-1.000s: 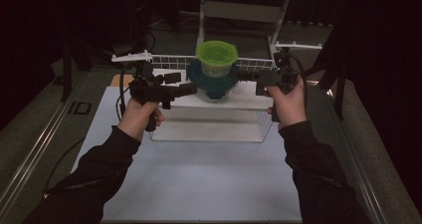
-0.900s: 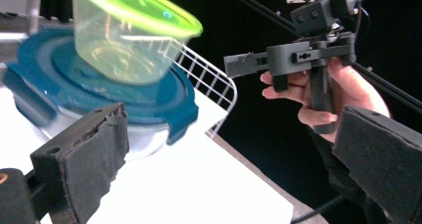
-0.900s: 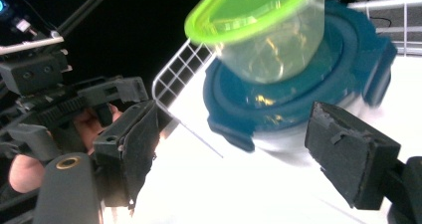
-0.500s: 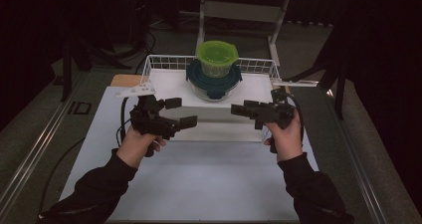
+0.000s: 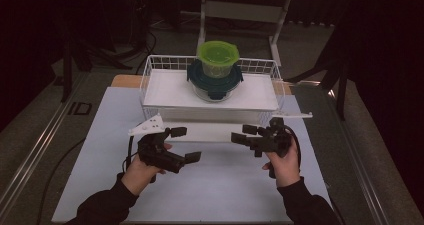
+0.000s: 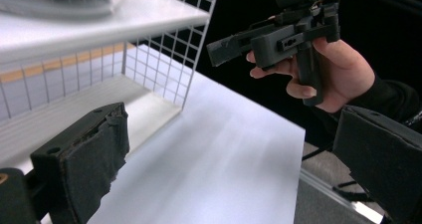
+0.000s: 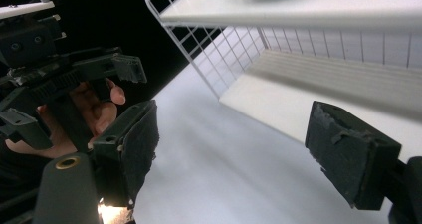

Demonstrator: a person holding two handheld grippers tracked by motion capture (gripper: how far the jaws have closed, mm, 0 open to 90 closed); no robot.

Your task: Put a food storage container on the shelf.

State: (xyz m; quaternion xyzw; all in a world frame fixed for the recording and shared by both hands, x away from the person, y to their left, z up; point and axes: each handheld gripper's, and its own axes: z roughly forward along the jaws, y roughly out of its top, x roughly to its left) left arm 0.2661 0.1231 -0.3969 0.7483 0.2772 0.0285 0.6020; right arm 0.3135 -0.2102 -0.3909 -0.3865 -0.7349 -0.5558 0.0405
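On the white shelf of a white wire rack (image 5: 150, 77) stands a glass container with a dark teal lid (image 5: 215, 82). A smaller container with a green lid (image 5: 218, 57) is stacked on top of it. My left gripper (image 5: 185, 145) hovers over the white table (image 5: 225, 195) in front of the rack, open and empty. Facing it is my right gripper (image 5: 244, 134), likewise open with nothing between its jaws. The left gripper view has its own jaws (image 6: 229, 174) wide apart, with the right gripper (image 6: 278, 35) beyond them. In the right gripper view the jaws (image 7: 239, 154) stand apart too.
The rack's wire wall (image 6: 164, 59) and its lower white shelf (image 7: 318, 94) lie just beyond both grippers. A grey metal stand (image 5: 240, 10) rises behind the table. Dark floor surrounds the table on all sides.
Both hands have come down and back towards the person, from beside the stacked containers to low over the table in front of the rack. The containers have stayed put.
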